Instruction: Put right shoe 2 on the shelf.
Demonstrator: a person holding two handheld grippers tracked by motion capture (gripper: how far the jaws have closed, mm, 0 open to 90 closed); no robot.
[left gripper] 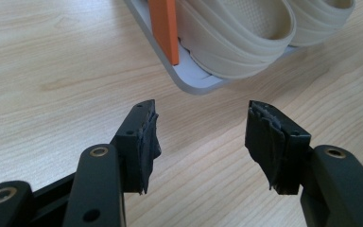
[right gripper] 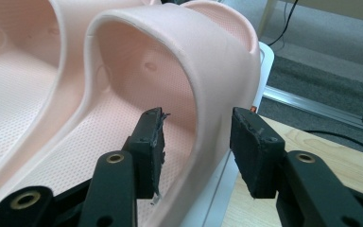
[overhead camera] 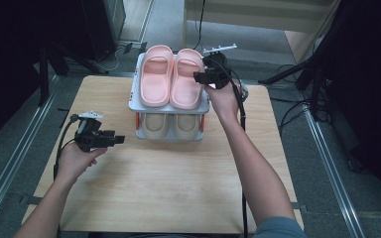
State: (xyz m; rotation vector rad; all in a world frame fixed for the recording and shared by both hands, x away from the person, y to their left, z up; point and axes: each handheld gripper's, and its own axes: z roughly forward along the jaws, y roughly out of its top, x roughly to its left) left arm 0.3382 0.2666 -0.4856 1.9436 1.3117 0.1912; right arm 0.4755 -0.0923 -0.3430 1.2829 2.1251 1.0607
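A two-tier shoe rack (overhead camera: 135,99) stands at the far middle of the wooden surface (overhead camera: 168,178). A pair of pink slippers (overhead camera: 172,77) lies side by side on its top shelf, and a pair of cream slippers (overhead camera: 171,125) sits on the shelf beneath, between orange posts (left gripper: 164,28).

The right gripper (overhead camera: 209,75) is at the right edge of the top shelf, against the outer side of the right pink slipper (right gripper: 203,75). In the right gripper view its jaws straddle that slipper's outer side wall, one pad inside the shoe and the other outside; a gap shows between the pads and the wall, so the jaws stand open around the slipper without pressing on it. The slipper rests on the shelf.

The left gripper (overhead camera: 114,140) is held low over the surface, to the left of the rack and apart from it. In the left gripper view its jaws are spread wide with only bare wood between them, pointing toward the near corner of the lower shelf (left gripper: 194,80) and the toe of a cream slipper.
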